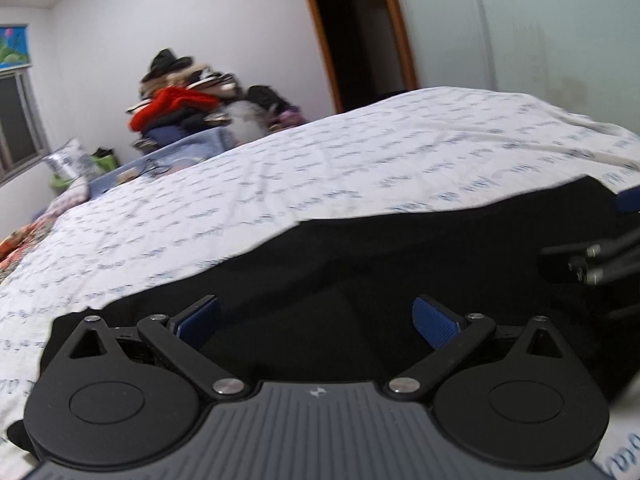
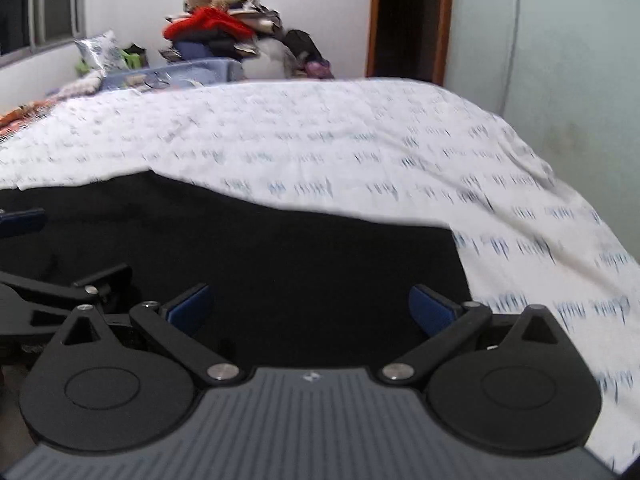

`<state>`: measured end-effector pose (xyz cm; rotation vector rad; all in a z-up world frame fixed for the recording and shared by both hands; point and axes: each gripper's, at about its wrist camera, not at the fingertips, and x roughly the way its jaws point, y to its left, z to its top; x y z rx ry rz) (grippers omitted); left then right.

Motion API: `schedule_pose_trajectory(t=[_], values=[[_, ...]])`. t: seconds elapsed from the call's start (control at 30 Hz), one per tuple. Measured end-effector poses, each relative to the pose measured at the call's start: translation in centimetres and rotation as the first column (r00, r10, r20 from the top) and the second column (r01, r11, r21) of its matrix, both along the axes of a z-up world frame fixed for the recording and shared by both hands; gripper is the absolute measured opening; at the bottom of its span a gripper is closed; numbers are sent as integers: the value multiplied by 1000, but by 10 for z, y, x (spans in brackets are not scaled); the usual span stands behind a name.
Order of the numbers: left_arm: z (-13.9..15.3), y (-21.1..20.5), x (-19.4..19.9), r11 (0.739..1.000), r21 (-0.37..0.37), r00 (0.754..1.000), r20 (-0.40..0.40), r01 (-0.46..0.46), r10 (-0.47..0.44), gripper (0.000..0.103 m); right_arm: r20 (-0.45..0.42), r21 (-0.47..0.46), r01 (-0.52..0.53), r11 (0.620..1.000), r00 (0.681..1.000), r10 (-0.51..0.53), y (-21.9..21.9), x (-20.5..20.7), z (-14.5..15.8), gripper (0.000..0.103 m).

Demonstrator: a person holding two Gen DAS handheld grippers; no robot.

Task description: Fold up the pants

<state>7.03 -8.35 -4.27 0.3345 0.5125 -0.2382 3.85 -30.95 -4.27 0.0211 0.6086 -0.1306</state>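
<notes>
Black fabric pants [image 1: 360, 264] are spread on the white printed bedsheet [image 1: 280, 172], filling the lower frame beneath the left gripper [image 1: 316, 322] and right gripper [image 2: 310, 308], both wide open, nothing gripped.

a white bedsheet [image 2: 320, 136] with small blue print covers the bed. at about 11 o'clock beyond it, a heap of clothes [image 2: 224, 28] with a red garment [image 1: 176, 106] on top sits against the white wall. a dark doorway [image 2: 408, 16] with a wood frame stands at 1 o'clock, a window [image 1: 18, 120] at 9 o'clock.
</notes>
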Motion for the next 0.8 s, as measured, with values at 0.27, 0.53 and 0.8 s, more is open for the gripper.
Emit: schedule_pose_trajectory(t=[0.27, 0.53, 0.8], values=[[-2, 36, 35, 995, -31, 973, -216, -91, 82, 103, -135, -114, -84, 990, 989, 69, 22, 41, -18, 103], [17, 42, 57, 991, -60, 985, -134, -119, 110, 103, -114, 46, -104, 994, 988, 109, 10, 48, -3, 103], [-6, 51, 78, 985, -32, 964, -216, -168, 158, 103, -142, -35, -102, 994, 985, 97, 29, 72, -13, 103]])
